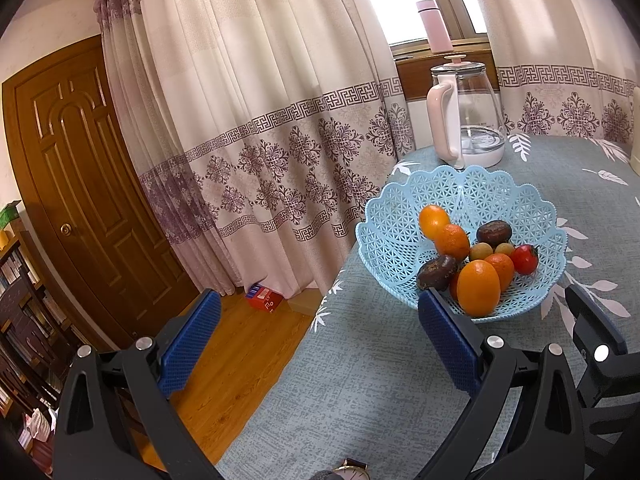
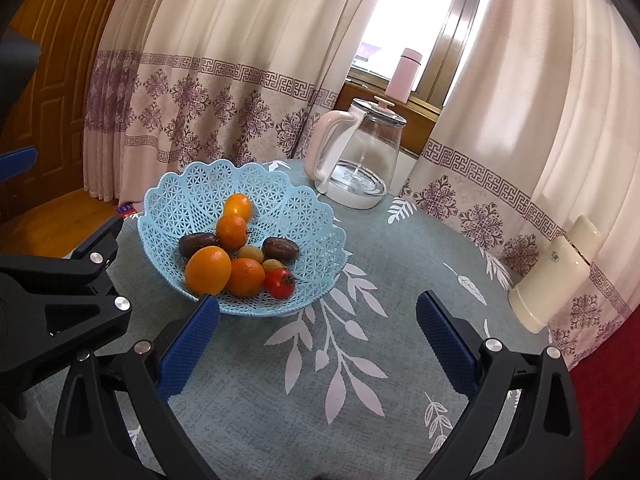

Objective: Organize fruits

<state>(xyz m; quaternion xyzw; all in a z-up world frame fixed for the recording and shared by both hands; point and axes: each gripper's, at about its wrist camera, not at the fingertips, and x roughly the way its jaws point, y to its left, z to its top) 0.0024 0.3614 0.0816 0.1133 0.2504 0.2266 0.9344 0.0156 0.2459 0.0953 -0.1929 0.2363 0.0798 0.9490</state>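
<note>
Both tools, left tool (image 1: 320, 336) and right tool (image 2: 318, 340), hang spread wide and empty over the grey leaf-print tabletop (image 2: 360, 380), since I see nothing left to carry. Every fruit sits heaped in the pale blue lattice plastic basket (image 2: 312, 216), large orange (image 2: 208, 266) nearest me, so I judge the sorting done.
</note>
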